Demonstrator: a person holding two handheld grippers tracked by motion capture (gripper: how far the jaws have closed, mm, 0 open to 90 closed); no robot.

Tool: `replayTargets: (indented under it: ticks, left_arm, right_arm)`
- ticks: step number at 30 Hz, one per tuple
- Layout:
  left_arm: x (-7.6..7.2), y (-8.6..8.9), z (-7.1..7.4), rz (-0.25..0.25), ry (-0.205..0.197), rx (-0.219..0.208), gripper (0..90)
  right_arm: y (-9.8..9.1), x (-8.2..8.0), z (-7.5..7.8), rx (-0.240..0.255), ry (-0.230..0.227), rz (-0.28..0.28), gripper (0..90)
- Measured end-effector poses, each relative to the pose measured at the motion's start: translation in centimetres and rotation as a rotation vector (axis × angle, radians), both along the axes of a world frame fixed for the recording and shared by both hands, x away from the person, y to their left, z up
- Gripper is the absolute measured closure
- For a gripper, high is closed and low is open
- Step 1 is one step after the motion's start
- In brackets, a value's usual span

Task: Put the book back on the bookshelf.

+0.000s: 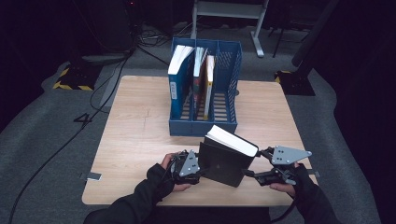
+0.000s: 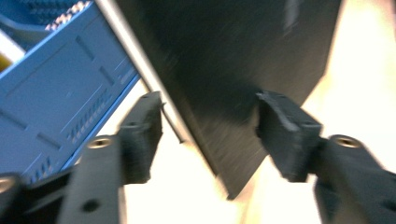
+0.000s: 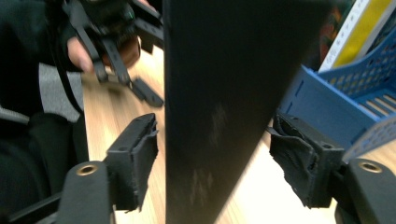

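Black book (image 1: 227, 162) stands on edge near the front of the wooden table (image 1: 135, 135), just before the blue file rack (image 1: 205, 122). Stands tilted, white page edge (image 1: 232, 140) turned up and toward the rack, dark cover facing the person; long axis runs across the table from left to right, higher at the left corner of the pages and lower at the right. Sits between the two grippers.

Left gripper (image 1: 194, 167) at the book's left lower edge; in the left gripper view the jaws spread wide, with the book's corner (image 2: 229, 140) reaching down between them. Left pad (image 2: 142, 126) lies very close to the cover edge, right pad (image 2: 285, 133) close to the cover face; contact cannot be told, picture blurred.

Right gripper (image 1: 261, 165) at the book's right edge, jaws spread too. In the right gripper view the cover (image 3: 219, 107) stands upright between both pads (image 3: 140, 154), gaps visible on each side.

Three books (image 1: 196, 79) stand in the rack.
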State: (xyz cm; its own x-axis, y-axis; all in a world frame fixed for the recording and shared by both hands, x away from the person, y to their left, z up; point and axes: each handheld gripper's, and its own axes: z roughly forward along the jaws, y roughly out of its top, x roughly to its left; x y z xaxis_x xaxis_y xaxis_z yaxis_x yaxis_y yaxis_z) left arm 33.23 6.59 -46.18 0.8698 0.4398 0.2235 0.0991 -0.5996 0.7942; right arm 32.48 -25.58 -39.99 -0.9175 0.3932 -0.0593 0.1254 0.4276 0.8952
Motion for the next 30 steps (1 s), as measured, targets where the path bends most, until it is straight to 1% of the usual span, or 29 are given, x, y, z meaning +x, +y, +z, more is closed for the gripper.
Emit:
replayTargets:
  ticks: [1, 2, 3, 5, 6, 8, 10, 12, 13, 15, 16, 17, 18, 19, 20, 21, 22, 23, 24, 25, 26, 27, 28, 30]
  left_arm:
    - [0.2, 0.1, -0.1, 0.015, -0.004, 0.019, 33.2]
    - [0.4, 0.2, -0.3, 0.030, -0.008, 0.030, 31.0]
    - [0.5, 0.3, -0.4, 0.042, -0.007, 0.034, 29.6]
    - [0.8, 0.3, -0.5, 0.049, -0.004, 0.027, 26.5]
    - [0.9, 0.2, -0.5, 0.054, -0.006, 0.029, 25.4]
    - [1.1, 0.1, -0.6, 0.058, -0.011, 0.031, 23.7]
    - [1.4, 0.1, -0.7, 0.064, -0.005, 0.023, 23.0]
    - [1.8, -0.2, -0.7, 0.076, -0.003, 0.025, 21.0]
    - [2.0, -0.4, -0.7, 0.080, 0.003, 0.028, 19.7]
    - [2.3, -0.5, -0.8, 0.093, 0.004, 0.019, 20.0]
    - [2.5, -0.4, -0.8, 0.088, 0.013, 0.015, 20.7]
    - [2.7, -0.3, -0.8, 0.083, 0.032, 0.013, 21.3]
    - [2.7, -0.2, -0.9, 0.098, 0.034, 0.023, 23.0]
    - [2.5, 0.2, -0.8, 0.114, 0.039, 0.028, 24.4]
    - [2.4, 0.7, -0.7, 0.105, 0.056, 0.019, 24.5]
    - [2.3, 1.0, -0.6, 0.107, 0.064, 0.016, 23.0]
    - [2.1, 1.6, -0.5, 0.115, 0.065, 0.028, 22.9]
    - [1.9, 2.2, -0.5, 0.110, 0.077, 0.036, 22.3]
    - [1.8, 3.0, -0.7, 0.118, 0.097, 0.049, 20.7]
    - [1.8, 3.0, -0.7, 0.118, 0.097, 0.049, 20.7]
    - [1.6, 3.6, -0.8, 0.131, 0.109, 0.062, 20.7]
    - [1.4, 4.2, -1.1, 0.142, 0.128, 0.064, 20.9]
    - [1.2, 5.0, -1.4, 0.153, 0.150, 0.079, 20.4]
    - [0.8, 6.2, -1.8, 0.156, 0.179, 0.095, 20.3]
  right_arm:
    - [0.3, 0.0, 0.1, -0.002, -0.002, -0.001, 34.2]
    - [0.7, -0.1, 0.3, -0.010, -0.006, -0.011, 35.4]
    - [1.0, -0.1, 0.4, -0.009, -0.009, -0.011, 34.5]
    - [1.6, -0.1, 0.7, -0.015, -0.016, -0.038, 36.9]
    - [1.8, 0.0, 0.9, 0.000, -0.009, -0.039, 35.6]
    - [2.0, 0.1, 1.2, 0.011, -0.004, -0.043, 39.4]
    - [2.3, 0.1, 1.5, 0.018, -0.005, -0.041, 38.8]
    - [2.9, 0.1, 2.0, 0.010, -0.011, -0.049, 44.9]
    - [3.1, 0.2, 2.1, 0.008, -0.008, -0.049, 44.9]
    - [3.7, 0.4, 2.2, -0.002, -0.006, -0.055, 44.1]
    - [4.0, 0.5, 2.3, -0.010, -0.010, -0.069, 44.3]
    - [4.2, 0.6, 2.3, -0.019, -0.012, -0.080, 44.8]
    - [4.3, 0.8, 2.4, -0.026, -0.006, -0.084, 44.9]
    - [4.3, 0.9, 2.5, -0.031, -0.004, -0.084, 45.1]
    - [4.2, 1.1, 2.5, -0.032, 0.002, -0.084, 45.4]
    - [4.1, 1.2, 2.5, -0.031, 0.010, -0.088, 45.5]
    - [4.1, 1.3, 2.5, -0.030, 0.012, -0.091, 45.5]
    - [4.1, 1.3, 2.6, -0.030, 0.015, -0.089, 45.5]
    - [4.1, 1.3, 2.6, -0.030, 0.017, -0.088, 45.4]
    - [4.1, 1.3, 2.6, -0.032, 0.017, -0.086, 45.3]
    - [4.1, 1.3, 2.6, -0.032, 0.017, -0.086, 45.3]
    - [4.2, 1.3, 2.6, -0.035, 0.018, -0.083, 45.0]
    - [4.2, 1.3, 2.6, -0.037, 0.019, -0.087, 44.4]
    - [4.3, 1.3, 2.6, -0.033, 0.023, -0.091, 42.8]
